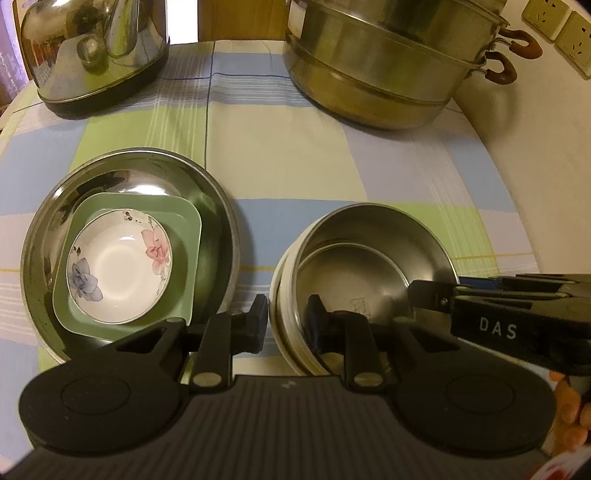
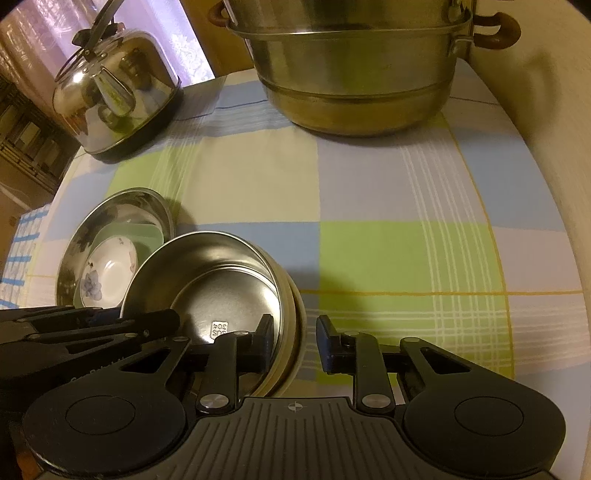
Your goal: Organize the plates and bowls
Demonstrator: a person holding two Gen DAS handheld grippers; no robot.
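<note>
Checked tablecloth [image 2: 369,192] under a kettle [image 2: 118,96] and steamer pot [image 2: 354,81]

White letters "DAS" on the right gripper [image 1: 432,295] body, beside the steel bowl [image 1: 369,258]. Stamp reading "304" on that bowl's floor, seen inverted.

kettle [image 1: 92,55] far left | steamer pot [image 1: 388,70] far right | checked cloth [image 1: 295,166] beneath | 2 wall sockets [image 1: 561,26]
</note>
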